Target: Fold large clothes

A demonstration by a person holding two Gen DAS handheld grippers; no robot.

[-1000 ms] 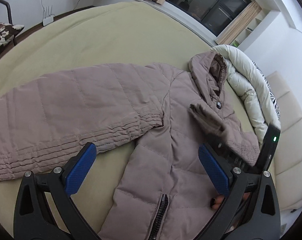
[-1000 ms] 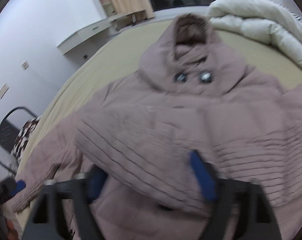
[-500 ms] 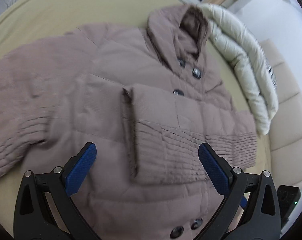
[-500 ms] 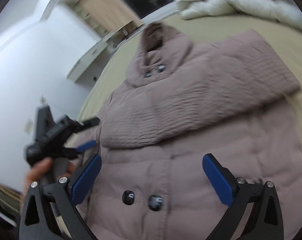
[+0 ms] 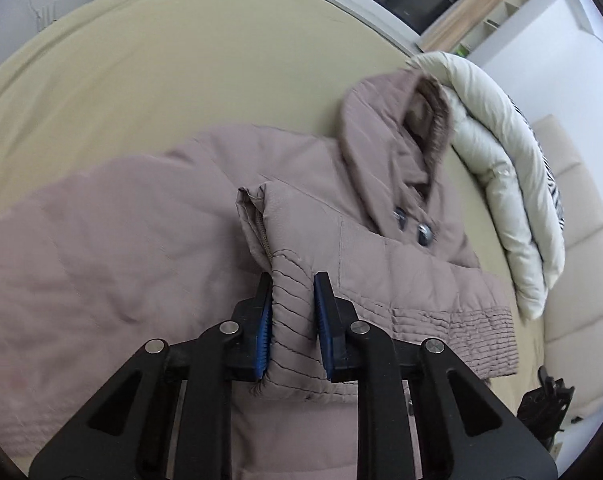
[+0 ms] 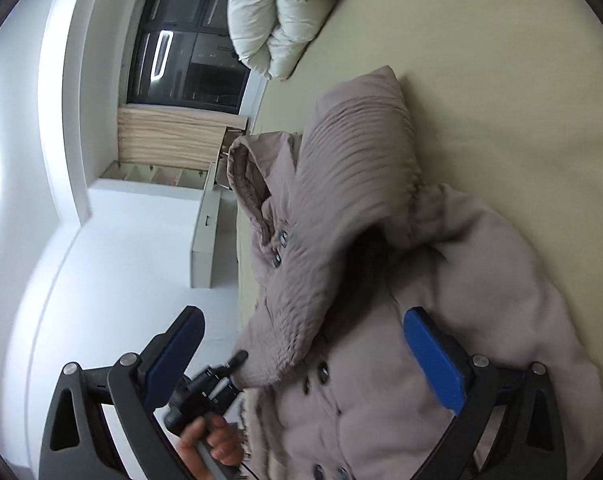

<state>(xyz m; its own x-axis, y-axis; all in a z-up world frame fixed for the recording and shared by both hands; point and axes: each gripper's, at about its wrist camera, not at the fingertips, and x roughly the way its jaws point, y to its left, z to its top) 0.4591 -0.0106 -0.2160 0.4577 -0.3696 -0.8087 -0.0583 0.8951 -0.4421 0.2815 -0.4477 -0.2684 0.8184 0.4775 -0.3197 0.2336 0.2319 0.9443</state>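
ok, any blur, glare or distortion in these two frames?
Left wrist: the coat is motion-smeared at left, the left gripper sharp, the bed bowed by the fisheye. Right wrist: frame rolled sideways, wall blown out at left, light reflected in the window.

No readable text or labels, though both views look blurred.

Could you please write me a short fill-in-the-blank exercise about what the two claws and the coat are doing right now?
1. The left claw is shut on the coat's ____.
2. The right claw has its jaws ____, gripping nothing.
3. The puffer coat lies on a ____ bed sheet.
4. Beside the hood lies a cream ____.

Missing words: sleeve; open; beige; duvet
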